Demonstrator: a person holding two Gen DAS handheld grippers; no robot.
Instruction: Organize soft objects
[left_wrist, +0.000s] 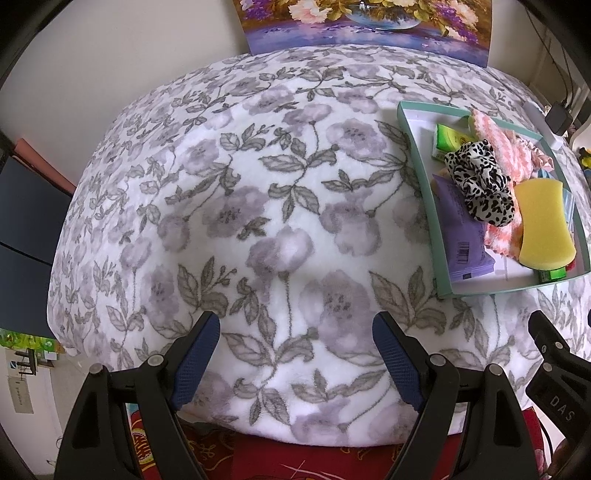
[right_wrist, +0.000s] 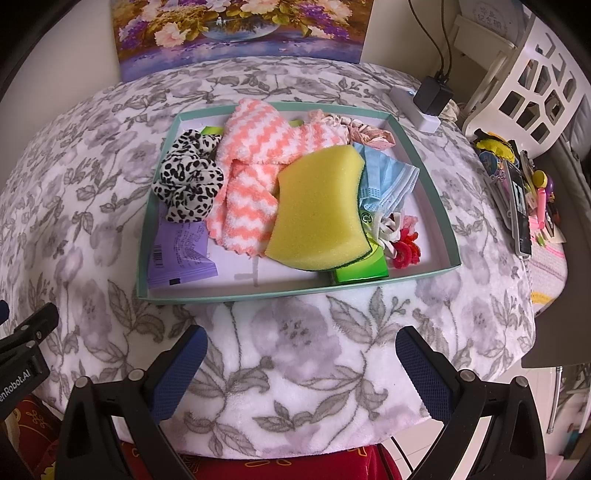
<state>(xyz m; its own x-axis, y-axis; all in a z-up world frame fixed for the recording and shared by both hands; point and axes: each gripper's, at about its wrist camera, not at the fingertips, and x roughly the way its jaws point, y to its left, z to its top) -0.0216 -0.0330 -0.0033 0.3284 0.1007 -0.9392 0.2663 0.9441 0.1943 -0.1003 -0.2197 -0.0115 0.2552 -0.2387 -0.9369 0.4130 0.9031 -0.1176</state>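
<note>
Every soft thing in sight lies heaped in the green tray (right_wrist: 424, 155) on the floral blanket (right_wrist: 295, 332): yellow sponge (right_wrist: 317, 206) on top, striped sock (right_wrist: 255, 147) beneath, leopard scrunchie (right_wrist: 188, 173) at the left, blue mask (right_wrist: 388, 181) at the right. The left gripper (left_wrist: 295, 354) and right gripper (right_wrist: 301, 363) hang near the blanket's edge, jaws spread and holding nothing. This fits gathering finished, or a pile awaiting sorting; I can't tell which.
</note>
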